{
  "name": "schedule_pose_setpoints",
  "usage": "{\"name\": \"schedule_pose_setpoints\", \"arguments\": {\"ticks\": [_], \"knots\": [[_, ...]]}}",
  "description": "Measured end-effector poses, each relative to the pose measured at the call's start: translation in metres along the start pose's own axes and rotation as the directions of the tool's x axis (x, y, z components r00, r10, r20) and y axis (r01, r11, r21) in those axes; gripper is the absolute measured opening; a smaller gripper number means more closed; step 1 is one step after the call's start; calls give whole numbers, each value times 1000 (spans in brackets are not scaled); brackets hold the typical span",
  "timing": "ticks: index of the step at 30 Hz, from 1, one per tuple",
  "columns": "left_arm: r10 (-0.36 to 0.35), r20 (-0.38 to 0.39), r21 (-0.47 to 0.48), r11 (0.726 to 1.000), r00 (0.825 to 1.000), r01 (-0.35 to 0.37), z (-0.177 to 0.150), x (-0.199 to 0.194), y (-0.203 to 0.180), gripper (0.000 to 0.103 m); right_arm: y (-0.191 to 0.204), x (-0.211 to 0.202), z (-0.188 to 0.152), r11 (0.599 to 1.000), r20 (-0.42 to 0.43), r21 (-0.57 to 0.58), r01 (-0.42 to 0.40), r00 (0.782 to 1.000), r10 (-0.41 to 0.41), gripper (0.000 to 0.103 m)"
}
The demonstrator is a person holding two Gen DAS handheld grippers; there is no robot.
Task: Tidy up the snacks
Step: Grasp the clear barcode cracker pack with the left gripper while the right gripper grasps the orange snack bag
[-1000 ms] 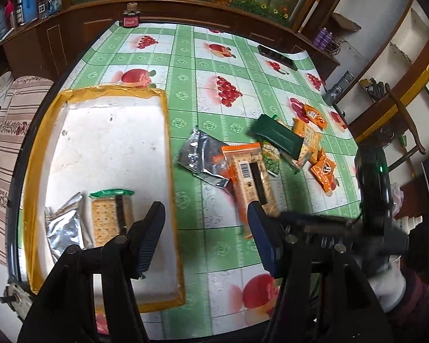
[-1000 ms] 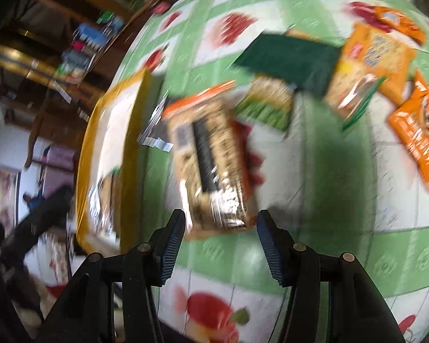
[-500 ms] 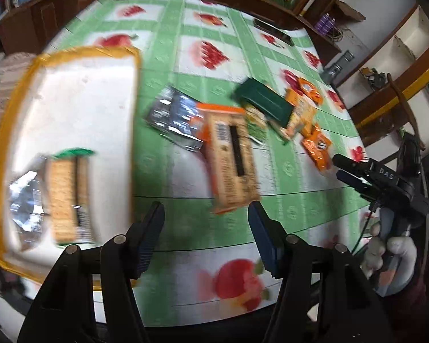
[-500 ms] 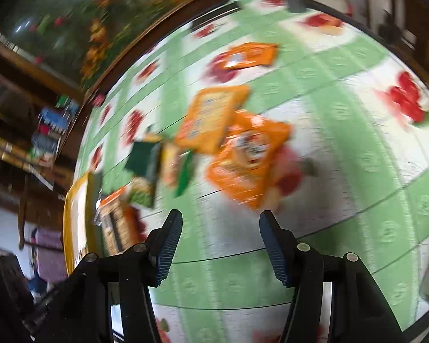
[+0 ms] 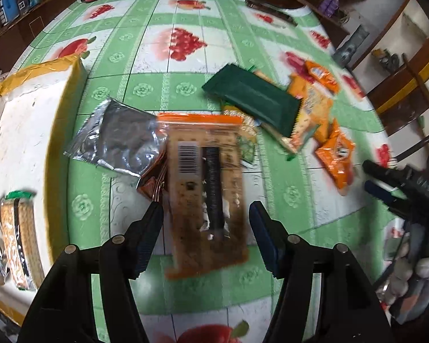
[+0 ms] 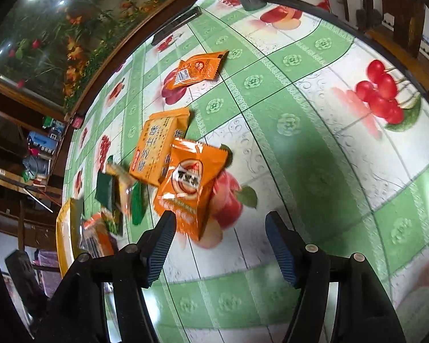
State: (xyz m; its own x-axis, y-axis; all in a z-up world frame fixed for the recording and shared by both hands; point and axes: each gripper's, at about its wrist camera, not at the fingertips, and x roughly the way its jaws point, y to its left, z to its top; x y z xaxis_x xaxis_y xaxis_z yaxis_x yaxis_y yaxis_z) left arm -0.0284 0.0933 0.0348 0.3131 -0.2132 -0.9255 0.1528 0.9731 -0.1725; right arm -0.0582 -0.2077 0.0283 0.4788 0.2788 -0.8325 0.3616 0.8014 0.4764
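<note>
Jaws of the left gripper [image 5: 206, 228] were spread, straddling the near end of an orange cracker packet [image 5: 207, 191] beside a silver foil pouch [image 5: 117, 140]. Right gripper [image 6: 220, 245] jaws were spread too, an orange snack packet [image 6: 191, 188] just beyond the left one. Everything lay on the fruit-print worktop [image 6: 314, 131]; a yellow-rimmed tray [image 5: 63, 108] sat at its left edge.

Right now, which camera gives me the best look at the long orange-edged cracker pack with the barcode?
The left wrist view: the cracker pack lies flat between the open left gripper fingers, barcode visible though blurred. The right wrist view shows it only small at the far left edge.
</note>
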Motion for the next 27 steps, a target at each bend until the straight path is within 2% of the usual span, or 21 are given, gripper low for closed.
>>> {"name": "schedule_pose_setpoints", "arguments": {"ticks": [3, 9, 13, 15, 16, 17, 19, 21, 27], "knots": [[25, -23, 1, 1000, 999, -25, 3, 12, -1, 61, 11, 12, 9, 1000, 4, -9, 8, 1000, -8, 71], [70, -5, 60, 996, 998, -69, 7, 19, -5, 71, 44, 35, 22, 996, -15, -82, 40, 999, -41, 73], [93, -4, 96, 991, 996, -92, 10, 23, -12, 72, 69, 48, 18, 975, 6, -181, 128, 992, -129, 83], [73, 2, 112, 991, 997, -73, 7, 18, -12, 55, 79, 52, 12, 950, 26, -245, 195, 981, -194, 83], [60, -1, 116, 992, 998, -59, 8, 16, -11, 51, 83, 54, 8, 935, 37, -279, 221, 975, -220, 83], [28, -16, 108, 994, 999, -26, 6, 14, -9, 51, 85, 55, 4, 922, 44, -303, 239, 971, -237, 80], [10, -23, 99, 995, 1000, -7, 5, 14, -10, 51, 86, 53, -4, 901, 69, -338, 272, 962, -265, 68], [-30, -28, 69, 997, 999, 32, 0, 10, -4, 51, 82, 48, -7, 905, 67, -342, 253, 967, -245, 55], [-98, 5, 33, 995, 995, 98, -8, -15, 10, 52, 63, 31, -10, 947, 40, -265, 182, 983, -177, 48]]}}
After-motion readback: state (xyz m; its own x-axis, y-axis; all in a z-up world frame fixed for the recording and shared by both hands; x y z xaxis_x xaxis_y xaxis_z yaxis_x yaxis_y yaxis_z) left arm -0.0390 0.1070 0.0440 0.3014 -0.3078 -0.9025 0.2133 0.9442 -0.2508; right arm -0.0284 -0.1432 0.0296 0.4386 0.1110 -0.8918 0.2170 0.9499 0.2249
